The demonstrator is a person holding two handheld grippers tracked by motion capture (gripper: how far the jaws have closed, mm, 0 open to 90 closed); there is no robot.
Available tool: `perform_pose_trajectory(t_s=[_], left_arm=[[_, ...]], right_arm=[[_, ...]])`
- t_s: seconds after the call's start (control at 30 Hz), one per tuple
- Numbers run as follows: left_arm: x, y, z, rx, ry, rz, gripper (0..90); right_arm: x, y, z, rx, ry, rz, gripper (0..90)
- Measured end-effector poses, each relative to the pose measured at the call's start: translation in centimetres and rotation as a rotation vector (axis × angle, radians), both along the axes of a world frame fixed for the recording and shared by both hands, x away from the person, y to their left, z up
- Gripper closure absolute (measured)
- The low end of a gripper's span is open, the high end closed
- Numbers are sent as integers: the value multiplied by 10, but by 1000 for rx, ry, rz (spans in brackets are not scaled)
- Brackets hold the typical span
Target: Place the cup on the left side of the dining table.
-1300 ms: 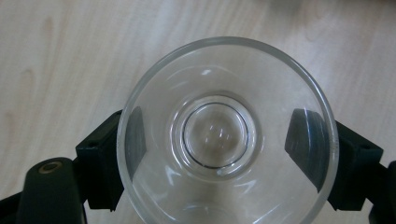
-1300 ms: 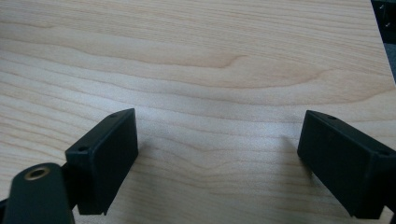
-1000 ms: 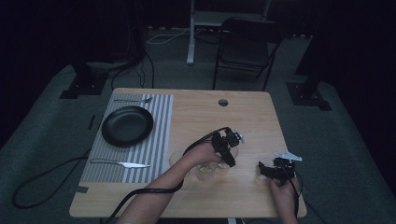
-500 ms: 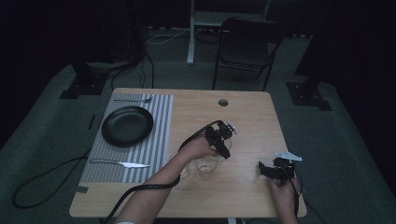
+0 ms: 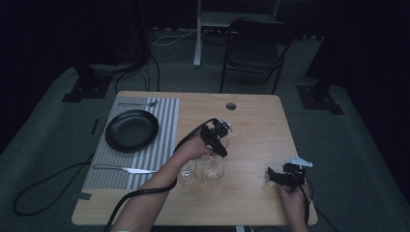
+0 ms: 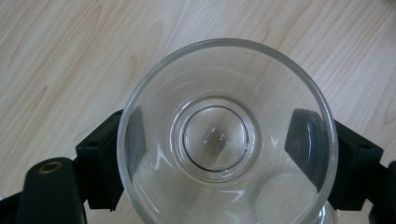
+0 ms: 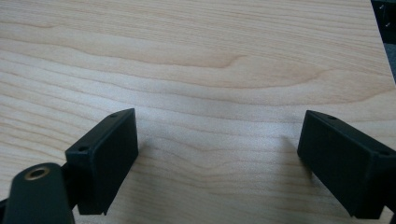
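Carrying glass (image 6: 227, 135) clamped in left gripper (image 5: 216, 140), above table (image 5: 251, 121) past two standing glasses (image 5: 200, 171) | keep it upright, grip steady, clear their rims | set down flat near placemat (image 5: 164, 145) | right gripper (image 7: 219, 161) jaws wide, nothing between, resting on table.

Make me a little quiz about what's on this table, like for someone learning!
1. True or false: the left tool is shut on a clear glass.
2. What is between the jaws of the right tool? A: a spoon. B: nothing. C: a glass.
3. How many free glasses stand on the wooden table, not counting the held one?

Key: 1 true; 2 B; 3 two.
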State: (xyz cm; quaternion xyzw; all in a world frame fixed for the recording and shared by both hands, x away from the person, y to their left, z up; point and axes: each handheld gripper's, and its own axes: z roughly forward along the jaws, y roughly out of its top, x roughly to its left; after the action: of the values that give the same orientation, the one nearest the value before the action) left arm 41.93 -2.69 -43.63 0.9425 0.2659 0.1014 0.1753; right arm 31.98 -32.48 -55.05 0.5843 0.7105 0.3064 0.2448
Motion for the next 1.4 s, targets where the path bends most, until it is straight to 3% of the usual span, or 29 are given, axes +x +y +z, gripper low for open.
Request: perform_pose_trajectory(t_s=[0.43, 0.67, 1.1, 1.4], left_arm=[[0, 43, 0, 0, 9, 78, 182], [1, 74, 2, -25, 9, 157, 182], [-1, 124, 0, -12, 8, 245, 182], [-4, 149, -4, -1, 18, 291, 182]], right_arm=[[0, 0, 0, 0, 0, 0, 118], [0, 0, 0, 0, 0, 0, 118], [0, 0, 0, 0, 0, -1, 119], [0, 0, 0, 0, 0, 0, 119]])
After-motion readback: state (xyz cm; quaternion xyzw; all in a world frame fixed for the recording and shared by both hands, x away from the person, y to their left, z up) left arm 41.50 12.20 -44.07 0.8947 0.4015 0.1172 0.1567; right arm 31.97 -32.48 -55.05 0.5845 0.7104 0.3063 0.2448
